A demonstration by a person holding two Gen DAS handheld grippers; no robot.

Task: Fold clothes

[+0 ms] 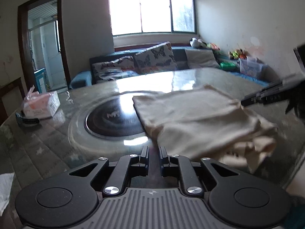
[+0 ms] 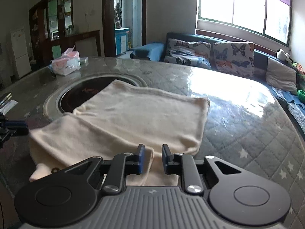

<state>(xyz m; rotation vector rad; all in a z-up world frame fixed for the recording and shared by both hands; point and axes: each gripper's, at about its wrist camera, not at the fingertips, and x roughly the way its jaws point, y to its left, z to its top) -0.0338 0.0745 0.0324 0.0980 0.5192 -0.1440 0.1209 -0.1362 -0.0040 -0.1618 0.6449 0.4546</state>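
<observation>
From the left wrist view, the left gripper (image 1: 153, 152) has its jaws a narrow gap apart with nothing between them, poised above the counter (image 1: 57, 133). The cream garment (image 1: 190, 114) lies ahead and to the right of it, a layered, partly folded slab whose near corner comes close to the right-hand fingertip; the bunched, looser end trails off further right. The right gripper (image 1: 246, 103) enters from the right edge, its tip at the garment's far right border; motion blur makes it hard to say whether it actually touches the cloth. A tissue box (image 1: 41, 105) sits well off to the left, and a round inset hob (image 1: 114, 118) lies straight ahead, partly under the garment.

From the right wrist view, the right gripper (image 2: 153, 150) stands with jaws apart, and the garment (image 2: 133, 114) lies directly ahead and beneath, a near fold of cloth running between the fingers without being pinched. The garment's long axis runs from near left to far right across this view. The right gripper is plainly the nearer one to the cloth; closing on that near edge looks like the readier grasp for any further fold.
</observation>
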